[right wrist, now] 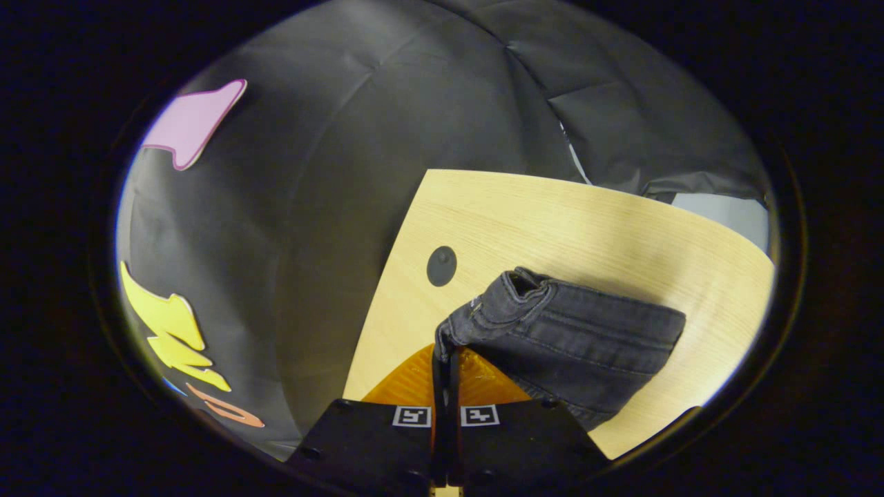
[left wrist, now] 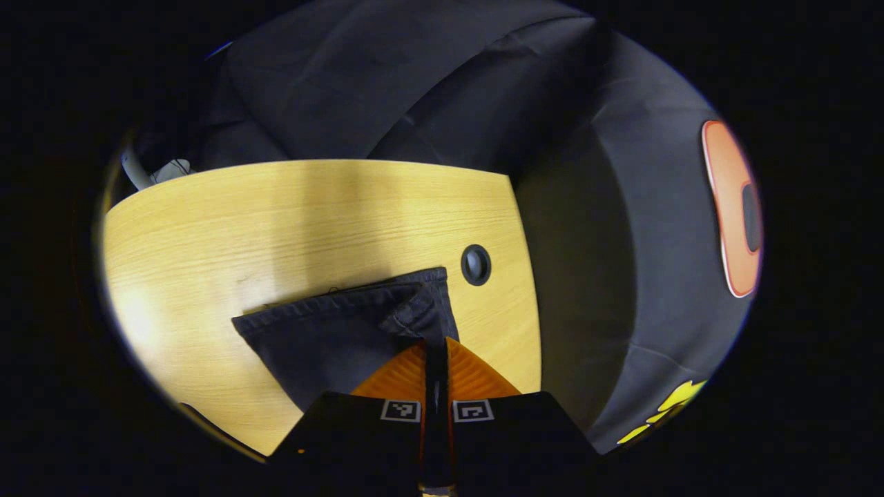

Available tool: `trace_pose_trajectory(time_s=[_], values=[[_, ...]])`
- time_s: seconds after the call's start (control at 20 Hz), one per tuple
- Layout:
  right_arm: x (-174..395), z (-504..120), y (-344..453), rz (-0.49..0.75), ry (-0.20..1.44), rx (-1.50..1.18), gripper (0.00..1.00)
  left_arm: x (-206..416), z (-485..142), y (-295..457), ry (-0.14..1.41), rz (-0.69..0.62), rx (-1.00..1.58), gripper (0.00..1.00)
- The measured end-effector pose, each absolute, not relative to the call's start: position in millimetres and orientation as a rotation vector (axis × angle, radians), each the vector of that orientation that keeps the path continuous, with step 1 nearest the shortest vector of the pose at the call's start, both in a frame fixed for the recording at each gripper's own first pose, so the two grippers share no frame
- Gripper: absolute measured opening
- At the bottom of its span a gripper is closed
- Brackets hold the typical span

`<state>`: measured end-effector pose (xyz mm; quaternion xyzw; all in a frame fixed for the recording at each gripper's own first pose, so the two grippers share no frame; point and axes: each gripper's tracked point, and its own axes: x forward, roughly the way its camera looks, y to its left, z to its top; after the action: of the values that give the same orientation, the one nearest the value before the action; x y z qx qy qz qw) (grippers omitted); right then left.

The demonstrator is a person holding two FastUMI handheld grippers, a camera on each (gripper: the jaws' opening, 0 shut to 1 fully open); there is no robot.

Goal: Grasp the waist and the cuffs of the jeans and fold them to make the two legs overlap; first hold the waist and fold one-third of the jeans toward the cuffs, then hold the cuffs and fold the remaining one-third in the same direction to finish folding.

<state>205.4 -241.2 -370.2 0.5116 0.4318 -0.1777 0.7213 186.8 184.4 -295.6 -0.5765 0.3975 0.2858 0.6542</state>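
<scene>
Dark grey jeans lie on a light wooden table. In the left gripper view the cuff end (left wrist: 331, 331) spreads flat to the left, and my left gripper (left wrist: 436, 343) is shut on its bunched right corner, with the cloth pinched between both fingers. In the right gripper view the waist end (right wrist: 573, 331), with its waistband and seams, lies folded across the table. My right gripper (right wrist: 445, 353) is shut on the waistband's near left corner, which lifts slightly off the table.
A round dark cable grommet (left wrist: 476, 264) sits in the table just beyond the cloth, and it shows as the grommet (right wrist: 441, 266) near the table's left edge. The wooden table (left wrist: 228, 221) ends close to the black cloth wall. A white cable (left wrist: 135, 172) hangs at the far left corner.
</scene>
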Motion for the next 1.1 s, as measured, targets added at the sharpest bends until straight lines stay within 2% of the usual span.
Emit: trace_pose_trajectory(time_s=[0.15, 0.25, 0.35, 0.4, 0.45, 0.55, 0.7, 0.9, 1.1], values=[[213, -388, -239, -0.409, 0.968, 1.121, 0.05, 192, -319, 184, 0.936, 0.655, -1.288, 0.03], [215, -397, -240, -0.422, 0.974, 1.121, 0.00, 194, -321, 185, 0.947, 0.644, -1.270, 0.03], [217, -404, -239, -0.434, 0.968, 1.130, 0.01, 197, -324, 183, 0.943, 0.634, -1.272, 0.05], [219, -407, -238, -0.437, 0.967, 1.134, 0.03, 204, -320, 185, 0.909, 0.615, -1.271, 0.00], [222, -408, -235, -0.423, 0.965, 1.150, 0.01, 213, -316, 182, 0.871, 0.582, -1.282, 0.33], [224, -408, -229, -0.400, 0.961, 1.146, 0.34, 223, -307, 183, 0.844, 0.570, -1.279, 1.00], [230, -400, -224, -0.374, 0.939, 1.126, 0.83, 222, -301, 181, 0.839, 0.555, -1.247, 0.99], [231, -379, -220, -0.330, 0.921, 1.067, 0.98, 231, -261, 197, 0.720, 0.516, -1.110, 0.99], [219, -336, -230, -0.281, 0.852, 1.014, 0.98, 224, -198, 216, 0.594, 0.456, -0.953, 0.99]])
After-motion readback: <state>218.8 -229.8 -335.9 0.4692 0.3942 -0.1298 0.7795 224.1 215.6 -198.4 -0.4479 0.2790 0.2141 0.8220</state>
